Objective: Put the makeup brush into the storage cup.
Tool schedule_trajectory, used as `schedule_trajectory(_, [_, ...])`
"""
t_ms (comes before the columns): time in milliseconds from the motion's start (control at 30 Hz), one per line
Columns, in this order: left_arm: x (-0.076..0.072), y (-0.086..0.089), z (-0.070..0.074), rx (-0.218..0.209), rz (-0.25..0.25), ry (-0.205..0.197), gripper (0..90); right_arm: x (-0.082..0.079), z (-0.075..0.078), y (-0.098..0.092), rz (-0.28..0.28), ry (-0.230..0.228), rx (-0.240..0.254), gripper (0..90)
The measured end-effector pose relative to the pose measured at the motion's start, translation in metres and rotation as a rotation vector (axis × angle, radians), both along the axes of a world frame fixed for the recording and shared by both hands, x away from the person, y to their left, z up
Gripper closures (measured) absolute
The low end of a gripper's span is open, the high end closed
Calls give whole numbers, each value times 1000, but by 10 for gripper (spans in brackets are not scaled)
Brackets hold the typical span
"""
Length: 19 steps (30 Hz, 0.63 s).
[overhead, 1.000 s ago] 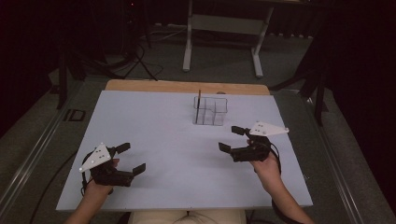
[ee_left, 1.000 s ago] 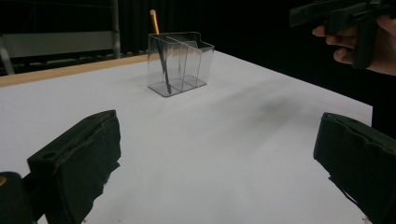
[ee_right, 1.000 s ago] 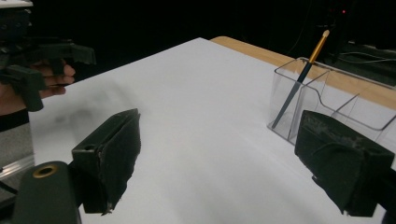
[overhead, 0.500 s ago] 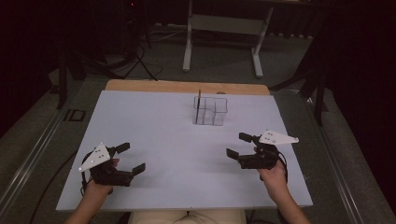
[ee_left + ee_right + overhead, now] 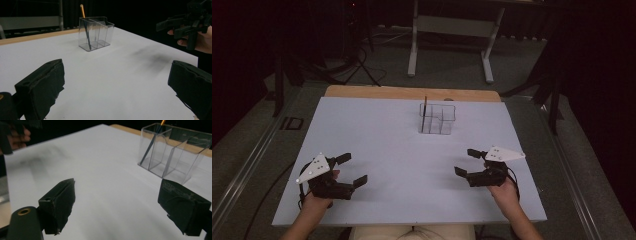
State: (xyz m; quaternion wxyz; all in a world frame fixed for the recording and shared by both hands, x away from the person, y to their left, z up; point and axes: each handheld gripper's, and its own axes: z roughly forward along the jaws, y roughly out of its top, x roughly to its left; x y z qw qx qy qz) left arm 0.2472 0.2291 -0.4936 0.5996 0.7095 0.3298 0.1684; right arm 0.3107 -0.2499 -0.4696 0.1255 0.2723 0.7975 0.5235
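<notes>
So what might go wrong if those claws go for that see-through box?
The clear organizer looks light and stands loose on the white table, so a nudge from the open right gripper might slide or tip it. The upright pencil leans in one compartment; bumping it could knock it out.

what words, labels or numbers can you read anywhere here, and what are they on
None can be read.
A dark rectangular mark on the floor beside the table's left edge: too small and blurred to read.
Clear holder, pencil in it, right gripper and left gripper: no visible text.
</notes>
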Motion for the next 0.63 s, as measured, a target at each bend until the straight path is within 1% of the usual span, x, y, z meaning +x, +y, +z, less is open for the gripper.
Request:
schedule_trajectory(67, [0, 0, 0, 1, -1, 1, 19, 0, -2, 1, -4, -8, -24, 144])
schedule_trajectory(333, [0, 0, 0, 0, -2, 2, 19, 1, -5, 3, -1, -4, -18, 147])
schedule_trajectory(467, [0, 1, 0, -2, -2, 1, 19, 1, -5, 2, -5, -10, -19, 147])
schedule_trajectory(533, [-1, 1, 0, -2, -4, -1, 19, 3, -6, 1, -20, -3, -22, 149])
schedule_trajectory(633, [-1, 1, 0, -4, -1, 0, 19, 5, -8, -2, -26, 8, -17, 149])
